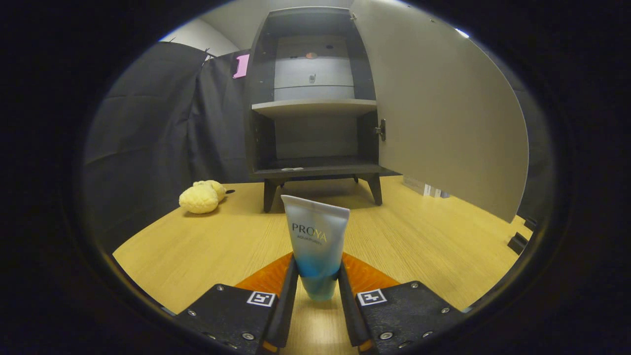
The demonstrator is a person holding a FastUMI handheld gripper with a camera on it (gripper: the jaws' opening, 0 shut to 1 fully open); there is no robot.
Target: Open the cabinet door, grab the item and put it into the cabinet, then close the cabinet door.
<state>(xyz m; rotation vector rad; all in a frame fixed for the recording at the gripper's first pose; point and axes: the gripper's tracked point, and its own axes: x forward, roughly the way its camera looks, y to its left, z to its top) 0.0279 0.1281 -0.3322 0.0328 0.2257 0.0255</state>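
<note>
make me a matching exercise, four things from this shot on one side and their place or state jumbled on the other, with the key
Things:
1. tube
2. cabinet door
3. yellow plush toy
4. cabinet shelf

Places or states:
A. swung open to the right of the cabinet
B. standing upright, pinched between the two fingers of the gripper
C. bare, halfway up inside the cabinet
D. lying on the wooden table, left of the cabinet's legs

Pairs: 1-B, 2-A, 3-D, 4-C
</note>
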